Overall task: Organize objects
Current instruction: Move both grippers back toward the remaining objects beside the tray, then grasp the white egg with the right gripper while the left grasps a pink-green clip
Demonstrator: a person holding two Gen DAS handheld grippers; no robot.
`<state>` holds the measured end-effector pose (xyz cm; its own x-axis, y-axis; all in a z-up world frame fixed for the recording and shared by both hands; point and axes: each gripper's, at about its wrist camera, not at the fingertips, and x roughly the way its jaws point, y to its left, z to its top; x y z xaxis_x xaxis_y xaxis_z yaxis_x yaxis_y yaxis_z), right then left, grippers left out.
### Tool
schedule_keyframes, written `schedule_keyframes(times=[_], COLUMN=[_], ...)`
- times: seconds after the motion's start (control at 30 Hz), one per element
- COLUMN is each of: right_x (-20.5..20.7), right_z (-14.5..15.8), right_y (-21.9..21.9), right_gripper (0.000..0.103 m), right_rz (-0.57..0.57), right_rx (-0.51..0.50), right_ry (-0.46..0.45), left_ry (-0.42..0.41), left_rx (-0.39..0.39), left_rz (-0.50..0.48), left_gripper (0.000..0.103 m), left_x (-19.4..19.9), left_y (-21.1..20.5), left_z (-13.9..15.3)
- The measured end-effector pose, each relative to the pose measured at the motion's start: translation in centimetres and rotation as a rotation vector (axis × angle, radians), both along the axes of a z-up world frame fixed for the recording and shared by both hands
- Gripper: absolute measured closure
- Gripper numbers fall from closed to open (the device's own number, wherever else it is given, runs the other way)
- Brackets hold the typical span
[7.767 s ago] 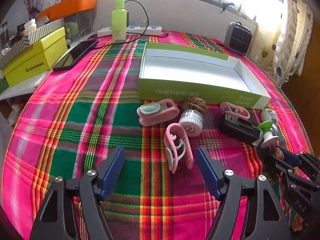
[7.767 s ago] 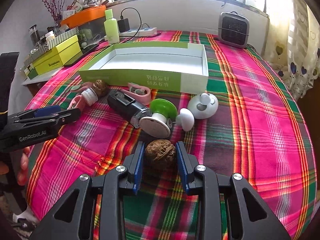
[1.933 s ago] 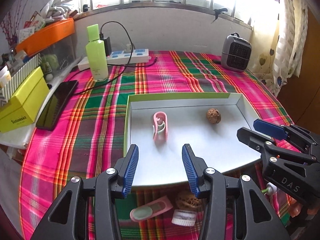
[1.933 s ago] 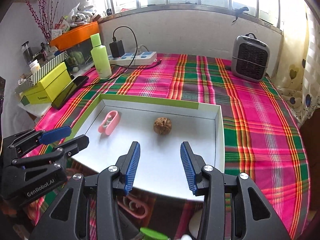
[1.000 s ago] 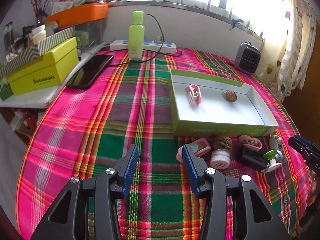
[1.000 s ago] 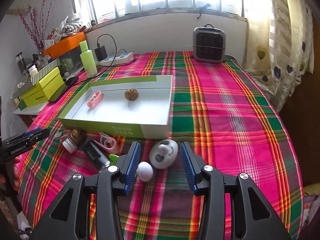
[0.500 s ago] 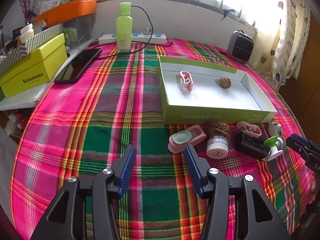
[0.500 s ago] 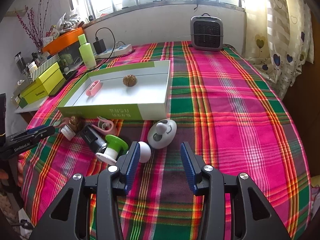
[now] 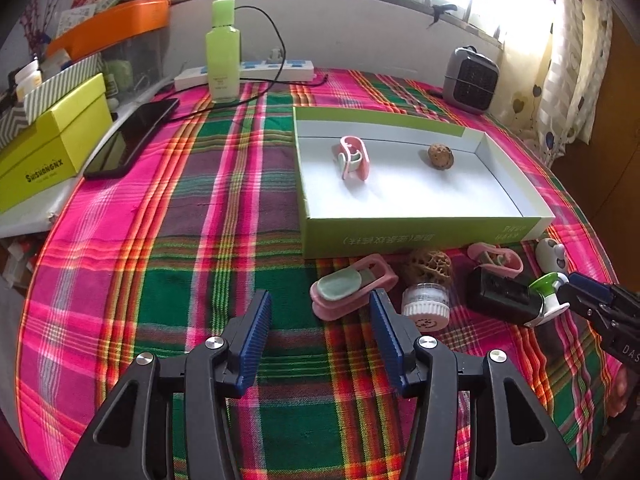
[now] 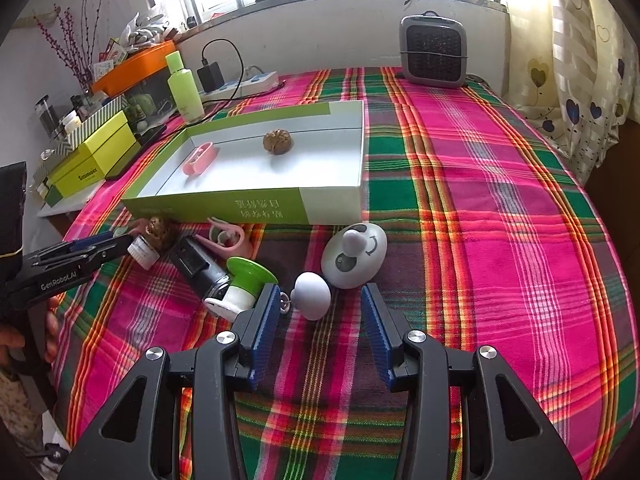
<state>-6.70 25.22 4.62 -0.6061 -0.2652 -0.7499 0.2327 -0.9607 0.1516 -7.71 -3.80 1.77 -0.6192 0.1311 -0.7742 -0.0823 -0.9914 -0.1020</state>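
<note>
Setting: a round table under a pink, green and red plaid cloth, by a bright window.
Tray: a shallow green cardboard box with a white inside, right of centre in the left wrist view.
In the tray: a pink plastic clip with a pale green pad towards its upper left; a brown wrinkled walnut to its right, well apart.
Loose items: in front of the tray's near wall lie a second pink clip with a green pad, a lattice-carved brown nut, a small white ribbed jar, a black block and a green-and-white spool.
Left gripper: bottom centre, jaws apart and empty, the second pink clip just beyond its right fingertip.
Right gripper: jaws apart and empty, low over the cloth; a small white egg-shaped piece lies just ahead between the tips, untouched, with a white oval toy with a face beyond.
</note>
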Motion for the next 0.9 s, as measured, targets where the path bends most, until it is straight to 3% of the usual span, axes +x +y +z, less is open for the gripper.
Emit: schedule_keyframes(times=[0.43,0.67,0.9], right_x=[-0.7,-0.6,-0.4], right_z=[-0.2,-0.3,-0.2], right_y=[-0.3,-0.3,0.1], right_gripper=[0.06,0.078,0.08], right_rz=[0.01,0.005,-0.007], right_rx=[-0.009,0.0,-0.003], right_ry=[-0.012,-0.009,-0.006], left_ry=[0.002,-0.002,-0.002], left_rx=[-0.012,0.023,0.058], left_rz=[-0.045,-0.076,-0.07], left_gripper=[0.054,0.054,0.055], left_x=[-0.8,-0.5,-0.2], left_y=[1.1,1.5,1.3], left_z=[-0.1,-0.1,-0.1])
